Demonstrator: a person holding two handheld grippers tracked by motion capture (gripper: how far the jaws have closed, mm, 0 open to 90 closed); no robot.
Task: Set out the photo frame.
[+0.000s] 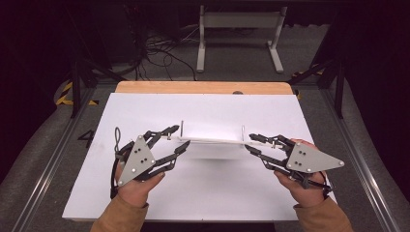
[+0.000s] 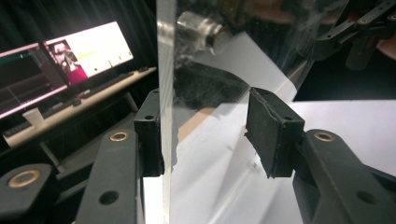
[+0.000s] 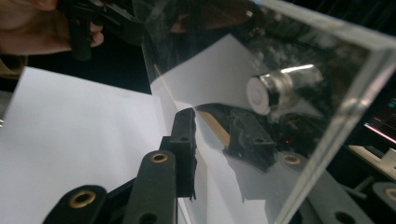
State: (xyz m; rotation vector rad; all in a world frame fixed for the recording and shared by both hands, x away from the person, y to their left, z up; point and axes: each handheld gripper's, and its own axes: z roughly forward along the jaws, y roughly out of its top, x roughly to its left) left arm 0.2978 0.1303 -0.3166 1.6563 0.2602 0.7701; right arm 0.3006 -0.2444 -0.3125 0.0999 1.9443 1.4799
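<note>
A clear panel (image 1: 212,141) is held off the white desk (image 1: 145,111), spanned between the left gripper (image 1: 176,139) and the right gripper (image 1: 251,143), with its shadow on the sheet below.

In the right gripper view the right gripper is seen pinching the panel (image 3: 261,56). One pad is laid on the near face and the other is seen through the plastic on the far face.

In the left gripper view one pad (image 2: 150,135) is set against the panel's edge (image 2: 166,93), while the other pad (image 2: 268,133) appears to stand clear. Whether the left gripper is truly clamped cannot be told.

The main risk is judged to lie at that left end. If the panel is only propped there, it could slide or pivot out, and its full weight would then be hung from the right pinch. Smooth plastic may also slip between the pads if the hands are raised unevenly or drawn apart. Twisting could strain the metal stud (image 2: 201,28).

The panel's outline is hard to trace from above because it is transparent. The stud's fixing is blurred by reflections, and the contact under the left jaws is hidden.
</note>
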